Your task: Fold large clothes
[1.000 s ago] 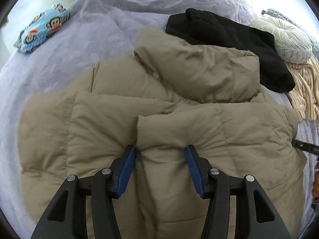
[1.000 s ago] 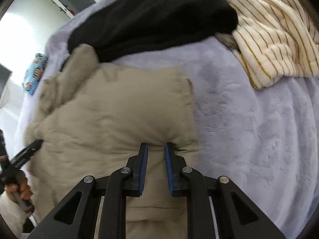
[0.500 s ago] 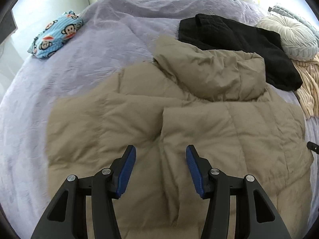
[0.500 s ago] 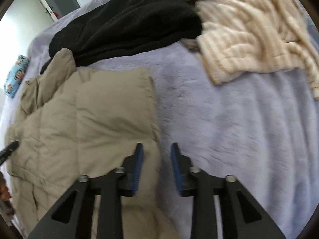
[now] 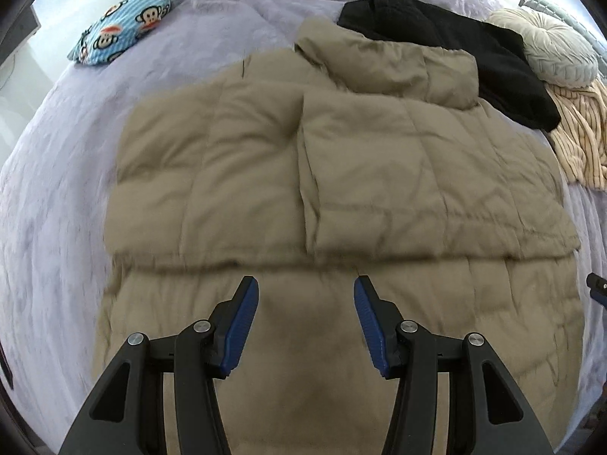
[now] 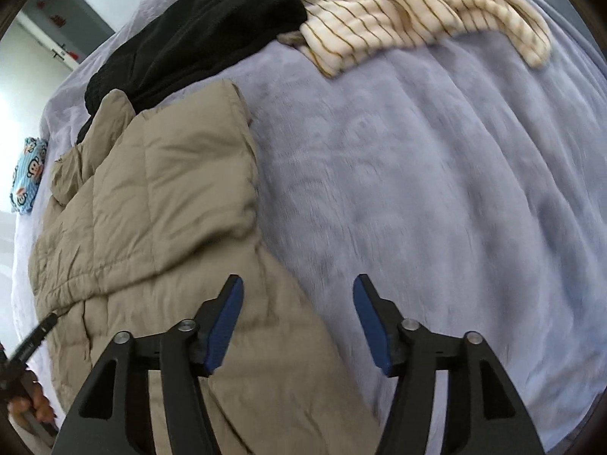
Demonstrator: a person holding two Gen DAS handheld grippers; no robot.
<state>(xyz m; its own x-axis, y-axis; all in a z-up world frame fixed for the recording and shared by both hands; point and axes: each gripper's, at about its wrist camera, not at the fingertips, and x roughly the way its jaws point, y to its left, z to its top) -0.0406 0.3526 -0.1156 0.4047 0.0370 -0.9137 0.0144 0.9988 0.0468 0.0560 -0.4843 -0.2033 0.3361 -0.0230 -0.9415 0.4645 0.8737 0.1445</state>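
Note:
A tan quilted puffer jacket (image 5: 341, 174) lies spread on the lavender bed cover (image 5: 45, 204), both sleeves folded in over its body and the hood at the far end. My left gripper (image 5: 306, 295) hovers open above the jacket's near hem with nothing between its blue pads. In the right wrist view the jacket (image 6: 159, 204) fills the left half. My right gripper (image 6: 297, 292) hangs over the jacket's right edge, its jaws opening, only air between them and no cloth pressed.
A black garment (image 5: 455, 45) lies beyond the hood, a cream striped one (image 6: 409, 11) to its right, and a round pale cushion (image 5: 557, 53) behind. A blue monkey-print pillow (image 5: 121, 30) sits far left. A hand (image 6: 34, 402) holds the left gripper's handle.
Both grippers have pulled back and up from the jacket. The right gripper let go of the folded sleeve and spread its jaws wide. The left one stayed open.

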